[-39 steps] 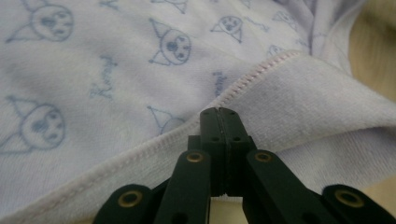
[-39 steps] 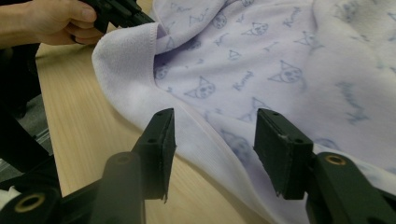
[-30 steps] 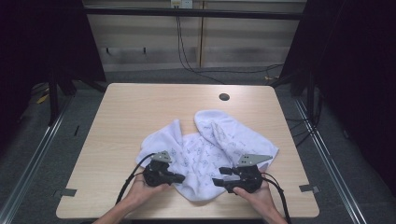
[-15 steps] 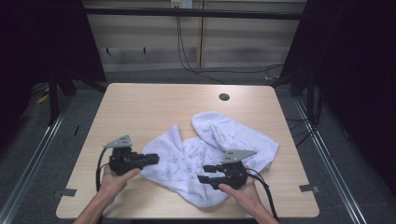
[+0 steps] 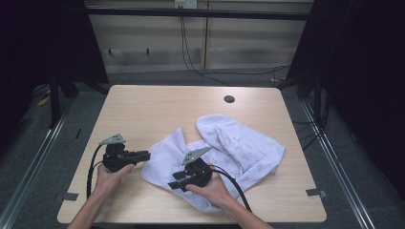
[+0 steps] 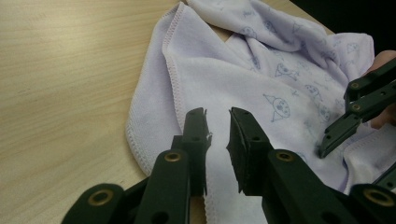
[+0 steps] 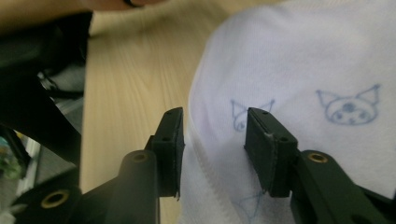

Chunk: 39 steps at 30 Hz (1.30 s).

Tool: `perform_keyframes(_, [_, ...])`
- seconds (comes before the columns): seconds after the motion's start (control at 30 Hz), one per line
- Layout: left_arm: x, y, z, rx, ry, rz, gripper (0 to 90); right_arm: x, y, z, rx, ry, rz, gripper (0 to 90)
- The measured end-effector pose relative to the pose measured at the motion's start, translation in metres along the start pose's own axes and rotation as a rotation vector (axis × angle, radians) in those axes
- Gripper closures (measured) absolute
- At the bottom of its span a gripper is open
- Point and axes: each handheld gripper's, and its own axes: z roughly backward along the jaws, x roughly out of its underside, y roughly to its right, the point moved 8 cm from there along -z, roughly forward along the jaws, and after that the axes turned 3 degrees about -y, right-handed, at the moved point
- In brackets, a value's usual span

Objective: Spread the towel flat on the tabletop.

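A white cloth [image 5: 239,145] printed with small blue cartoon faces lies rumpled on the wooden table [image 5: 157,109]. My left gripper [image 5: 146,155] sits just off the cloth's left edge, pointing right. Its jaws have just been opening and stand open over the cloth's hemmed edge [image 6: 173,74], with nothing gripped at the left gripper [image 6: 217,112]. My right gripper [image 5: 175,181] rests on the cloth's near left part, pointing left. Its jaws have been closing and remain apart, astride the cloth's edge [image 7: 299,60] at the right gripper [image 7: 212,116]. Pads do not press the fabric.
A dark round hole [image 5: 229,99] sits in the table's far middle. Grey tape marks [image 5: 316,192] lie near the front corners. The right gripper's jaws [image 6: 359,105] appear at the right of the left gripper view. Cables run along the floor behind the table.
My left gripper slid left off the cloth and its jaws parted. My right gripper moved left across the cloth to its near left edge. The cloth's left corner now lies spread further left.
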Motion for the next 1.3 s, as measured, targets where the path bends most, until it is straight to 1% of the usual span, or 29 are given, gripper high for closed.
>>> perform_keyframes(0.07, [0.0, 0.0, 0.001, 0.003, 0.007, 0.003, 75.5, 0.005, -0.001, -0.005, 0.008, -0.018, 0.006, 54.7])
perform_keyframes(0.1, [-0.001, -0.001, 0.002, 0.0, 0.013, 0.007, 75.1, 0.008, -0.001, -0.006, 0.017, -0.028, 0.018, 54.7])
perform_keyframes(0.13, [-0.002, -0.002, 0.003, -0.005, 0.026, 0.018, 74.8, 0.01, -0.002, -0.007, 0.023, -0.037, 0.023, 55.1])
perform_keyframes(0.17, [-0.003, -0.003, 0.004, -0.005, 0.03, 0.021, 74.4, 0.012, -0.003, -0.006, 0.03, -0.047, 0.035, 59.7])
perform_keyframes(0.2, [-0.003, -0.005, 0.005, -0.009, 0.035, 0.026, 74.3, 0.012, -0.003, -0.006, 0.042, -0.046, 0.047, 62.1])
perform_keyframes(0.27, [-0.004, -0.008, 0.007, -0.018, 0.052, 0.045, 74.4, 0.013, -0.004, -0.004, 0.046, -0.051, 0.061, 78.5])
perform_keyframes(0.3, [-0.005, -0.009, 0.009, -0.02, 0.058, 0.05, 74.5, 0.013, -0.004, -0.002, 0.055, -0.043, 0.06, 82.6])
perform_keyframes(0.33, [-0.006, -0.01, 0.01, -0.02, 0.076, 0.064, 74.5, 0.011, -0.004, 0.001, 0.041, -0.021, 0.049, 83.7])
perform_keyframes(0.4, [-0.006, -0.011, 0.012, -0.023, 0.085, 0.064, 74.8, 0.006, -0.004, 0.014, 0.047, 0.013, 0.036, 84.2])
perform_keyframes(0.43, [-0.006, -0.01, 0.012, -0.022, 0.085, 0.065, 74.8, 0.004, -0.005, 0.022, 0.038, 0.025, 0.028, 84.0])
perform_keyframes(0.47, [-0.005, -0.01, 0.012, -0.018, 0.083, 0.063, 74.7, 0.003, -0.005, 0.028, 0.042, 0.031, 0.029, 84.0])
perform_keyframes(0.5, [-0.004, -0.009, 0.011, -0.013, 0.077, 0.058, 74.6, 0.002, -0.005, 0.036, 0.051, 0.044, 0.027, 84.0])
perform_keyframes(0.53, [-0.004, -0.008, 0.01, -0.013, 0.07, 0.053, 74.5, 0.001, -0.004, 0.049, 0.052, 0.067, 0.017, 84.1])
perform_keyframes(0.6, [-0.003, -0.006, 0.007, -0.012, 0.061, 0.046, 74.2, 0.002, 0.0, 0.067, 0.089, 0.095, 0.006, 84.1])
perform_keyframes(0.63, [-0.003, -0.005, 0.006, -0.011, 0.053, 0.041, 74.1, 0.005, 0.004, 0.079, 0.106, 0.101, -0.003, 84.1])
perform_keyframes(0.7, [-0.003, -0.001, 0.002, -0.005, 0.043, 0.029, 73.9, 0.013, 0.012, 0.095, 0.137, 0.12, -0.026, 84.0])
perform_keyframes(0.77, [-0.002, 0.004, -0.004, 0.005, 0.021, 0.006, 73.1, 0.027, 0.021, 0.108, 0.167, 0.11, -0.051, 84.0])
perform_keyframes(0.8, [-0.001, 0.008, -0.009, 0.014, 0.007, -0.007, 72.4, 0.032, 0.025, 0.113, 0.179, 0.111, -0.068, 83.9])
perform_keyframes(0.83, [0.001, 0.011, -0.015, 0.024, -0.018, -0.027, 71.9, 0.043, 0.031, 0.119, 0.19, 0.105, -0.091, 83.8])
perform_keyframes(0.87, [0.002, 0.013, -0.019, 0.021, -0.035, -0.039, 71.8, 0.053, 0.038, 0.124, 0.212, 0.099, -0.111, 83.6])
perform_keyframes(0.9, [0.003, 0.016, -0.024, 0.016, -0.053, -0.063, 71.6, 0.059, 0.042, 0.127, 0.225, 0.096, -0.127, 83.5])
perform_keyframes(0.97, [0.005, 0.02, -0.031, 0.024, -0.075, -0.085, 71.1, 0.075, 0.054, 0.135, 0.256, 0.092, -0.166, 83.4])
perform_keyframes(1.03, [0.009, 0.022, -0.035, 0.014, -0.108, -0.096, 71.6, 0.088, 0.066, 0.143, 0.281, 0.099, -0.198, 83.3])
perform_keyframes(1.1, [0.013, 0.025, -0.038, 0.016, -0.135, -0.109, 72.3, 0.098, 0.077, 0.15, 0.31, 0.098, -0.232, 83.2])
perform_keyframes(1.17, [0.016, 0.029, -0.039, 0.023, -0.151, -0.125, 72.8, 0.107, 0.086, 0.157, 0.355, 0.079, -0.25, 82.5])
perform_keyframes(1.2, [0.018, 0.034, -0.04, 0.05, -0.156, -0.117, 72.9, 0.11, 0.088, 0.159, 0.363, 0.076, -0.257, 81.1])
perform_keyframes(1.23, [0.019, 0.037, -0.042, 0.056, -0.164, -0.122, 73.4, 0.113, 0.09, 0.162, 0.364, 0.076, -0.272, 76.3])
perform_keyframes(1.27, [0.022, 0.041, -0.044, 0.058, -0.186, -0.134, 74.0, 0.114, 0.088, 0.165, 0.369, 0.071, -0.27, 71.7])
perform_keyframes(1.3, [0.024, 0.043, -0.045, 0.052, -0.2, -0.143, 75.2, 0.114, 0.085, 0.167, 0.367, 0.077, -0.252, 68.4])
